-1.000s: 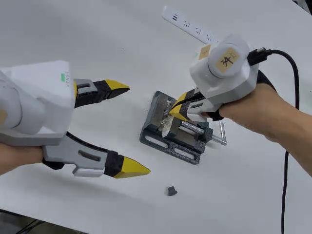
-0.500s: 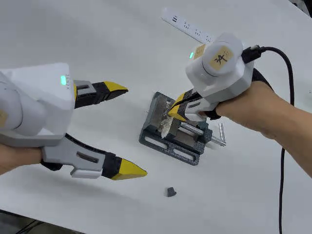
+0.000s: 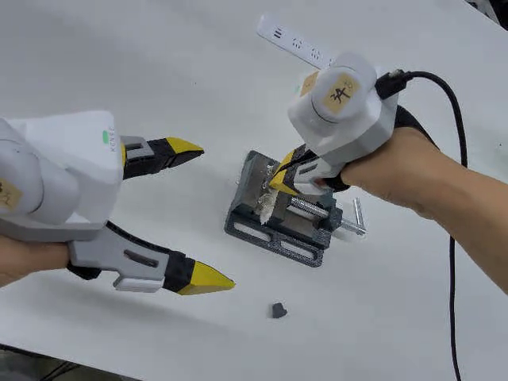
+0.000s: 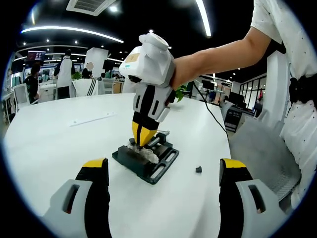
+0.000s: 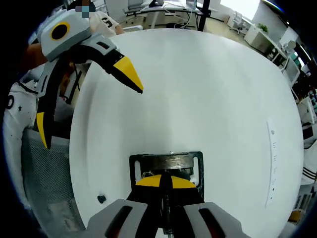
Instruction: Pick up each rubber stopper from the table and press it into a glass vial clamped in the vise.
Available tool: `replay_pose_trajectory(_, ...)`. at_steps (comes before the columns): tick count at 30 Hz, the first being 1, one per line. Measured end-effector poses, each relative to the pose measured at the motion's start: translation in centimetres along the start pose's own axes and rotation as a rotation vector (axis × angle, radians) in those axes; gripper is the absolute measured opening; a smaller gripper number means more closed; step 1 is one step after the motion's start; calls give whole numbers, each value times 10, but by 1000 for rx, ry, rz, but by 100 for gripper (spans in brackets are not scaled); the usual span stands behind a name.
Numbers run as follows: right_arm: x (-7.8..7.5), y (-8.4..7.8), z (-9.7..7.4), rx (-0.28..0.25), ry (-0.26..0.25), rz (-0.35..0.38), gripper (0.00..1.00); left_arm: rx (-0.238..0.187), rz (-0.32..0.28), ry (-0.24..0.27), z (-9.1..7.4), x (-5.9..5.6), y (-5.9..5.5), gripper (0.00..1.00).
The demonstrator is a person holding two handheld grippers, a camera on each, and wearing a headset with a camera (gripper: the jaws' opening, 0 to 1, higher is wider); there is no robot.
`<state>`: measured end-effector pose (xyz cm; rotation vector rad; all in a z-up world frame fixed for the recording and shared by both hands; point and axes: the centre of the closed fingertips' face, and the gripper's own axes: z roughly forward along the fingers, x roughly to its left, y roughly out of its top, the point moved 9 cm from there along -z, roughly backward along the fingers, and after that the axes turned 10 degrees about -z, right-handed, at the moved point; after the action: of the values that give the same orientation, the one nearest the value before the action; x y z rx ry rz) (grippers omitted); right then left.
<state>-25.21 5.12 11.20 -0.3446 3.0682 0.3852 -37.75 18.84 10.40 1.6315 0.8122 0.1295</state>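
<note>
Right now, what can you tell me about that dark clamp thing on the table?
The vise is small, dark grey and metal-looking, sitting flat on the white table on a slotted base. A silver screw with a crossbar handle runs out one end. A pale object sits between its jaws; the right gripper, tips shut, points down there.

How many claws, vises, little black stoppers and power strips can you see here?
Claws: 2, the left claw and the right claw
Vise: 1
Rubber stopper: 1
Power strip: 1
Total: 5
</note>
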Motion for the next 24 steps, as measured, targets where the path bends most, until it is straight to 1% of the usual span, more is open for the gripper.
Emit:
replay_pose_trajectory(2,1,-2,-1,-24,-15,26,0,10,5,4,-1,0,0,92)
replay_pose_trajectory(3,1,-4,0,-36,-20,17,0,13,5,6,-1,0,0,92)
replay_pose_trajectory(5,2,-5,0,-49,-31,34,0,13,5,6,-3,-1,1,92)
replay_pose_trajectory(6,4,-5,0,-55,-39,16,0,16,6,7,-3,-1,2,92)
replay_pose_trajectory(8,4,-6,0,-63,-45,17,0,23,10,9,-5,-1,1,92)
replay_pose_trajectory(12,5,-8,0,-80,-53,23,1,29,13,14,-7,-2,2,92)
replay_pose_trajectory(24,7,-11,-1,-137,-75,70,0,35,19,16,-9,-5,8,92)
